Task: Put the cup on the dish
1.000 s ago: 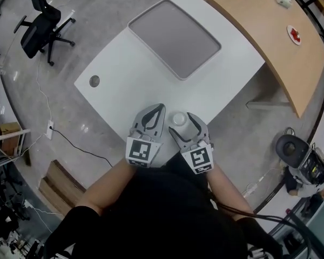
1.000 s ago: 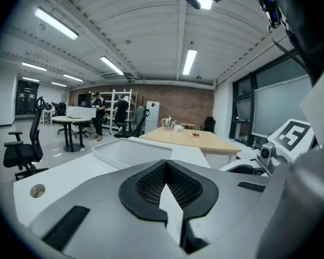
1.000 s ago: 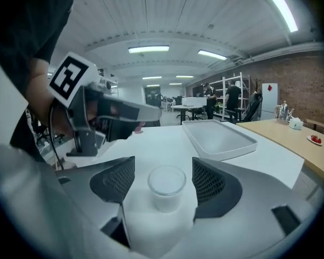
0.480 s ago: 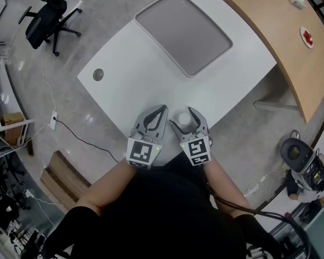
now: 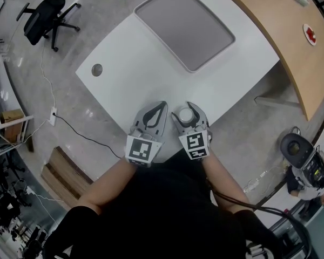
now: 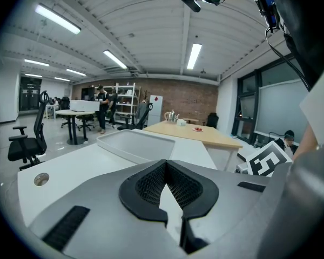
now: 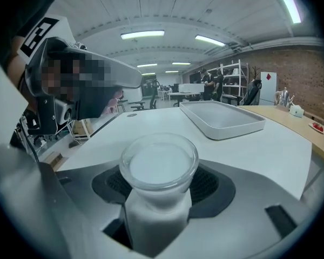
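Note:
A small clear glass cup (image 5: 186,114) with a white inside stands near the front edge of the white table (image 5: 129,74). My right gripper (image 5: 187,111) is shut on the cup (image 7: 159,169), its dark pads pressed against both sides of the glass. Just left of it my left gripper (image 5: 160,106) is shut with nothing in it, its tips touching (image 6: 164,164). The dish, a shallow grey rectangular tray (image 5: 184,25), lies at the far end of the table, well ahead of both grippers (image 7: 221,120).
A round cable hole (image 5: 97,69) sits at the table's left corner. A curved wooden table (image 5: 281,36) with a small red-and-white dish (image 5: 310,34) adjoins on the right. An office chair (image 5: 43,15) stands on the floor at far left.
My right gripper has slid forward round the cup and closed on it; a second ago the cup stood at its open tips. The left gripper has stayed shut beside it.

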The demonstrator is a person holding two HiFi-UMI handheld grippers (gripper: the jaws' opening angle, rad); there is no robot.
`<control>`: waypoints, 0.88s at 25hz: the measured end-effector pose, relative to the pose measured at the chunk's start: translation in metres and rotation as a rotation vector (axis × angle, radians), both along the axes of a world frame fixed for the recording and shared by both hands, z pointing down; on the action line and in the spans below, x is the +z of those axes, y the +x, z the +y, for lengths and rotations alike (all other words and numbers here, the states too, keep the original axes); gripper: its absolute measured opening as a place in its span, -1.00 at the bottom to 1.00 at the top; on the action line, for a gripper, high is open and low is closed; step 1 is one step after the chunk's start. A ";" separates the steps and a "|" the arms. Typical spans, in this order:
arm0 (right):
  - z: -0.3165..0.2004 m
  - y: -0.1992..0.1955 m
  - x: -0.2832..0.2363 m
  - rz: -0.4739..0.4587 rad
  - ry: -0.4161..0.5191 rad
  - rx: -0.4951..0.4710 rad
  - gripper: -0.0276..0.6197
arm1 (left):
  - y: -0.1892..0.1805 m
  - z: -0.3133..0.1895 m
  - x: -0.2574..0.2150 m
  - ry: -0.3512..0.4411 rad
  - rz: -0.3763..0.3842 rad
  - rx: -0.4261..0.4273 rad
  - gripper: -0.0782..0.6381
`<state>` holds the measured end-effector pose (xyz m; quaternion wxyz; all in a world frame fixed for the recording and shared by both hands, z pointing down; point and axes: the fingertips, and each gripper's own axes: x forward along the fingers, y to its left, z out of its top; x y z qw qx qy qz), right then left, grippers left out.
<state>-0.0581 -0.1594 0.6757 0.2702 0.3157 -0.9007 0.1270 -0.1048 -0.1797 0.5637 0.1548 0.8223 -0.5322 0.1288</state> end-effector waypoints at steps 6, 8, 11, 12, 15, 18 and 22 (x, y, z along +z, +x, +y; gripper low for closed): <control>-0.001 0.002 -0.006 0.000 0.053 0.016 -0.09 | -0.001 0.006 -0.004 0.010 -0.008 0.006 -0.76; -0.001 0.005 -0.011 -0.011 0.059 0.028 -0.10 | 0.001 0.008 -0.009 0.011 0.001 0.002 -0.76; 0.000 0.003 -0.024 -0.021 0.072 0.013 -0.10 | -0.001 0.011 -0.016 0.022 -0.001 0.004 -0.76; 0.001 0.003 -0.029 -0.018 0.076 0.004 -0.10 | -0.001 0.011 -0.019 0.035 -0.008 0.009 -0.76; 0.002 0.003 -0.045 -0.011 0.075 -0.009 -0.10 | -0.001 0.011 -0.027 0.066 -0.012 0.012 -0.76; 0.005 0.001 -0.069 -0.013 0.074 -0.007 -0.10 | -0.005 0.012 -0.040 0.079 -0.006 0.010 -0.76; 0.006 -0.002 -0.105 -0.037 0.099 -0.010 -0.10 | -0.010 0.013 -0.057 0.111 -0.021 0.024 -0.76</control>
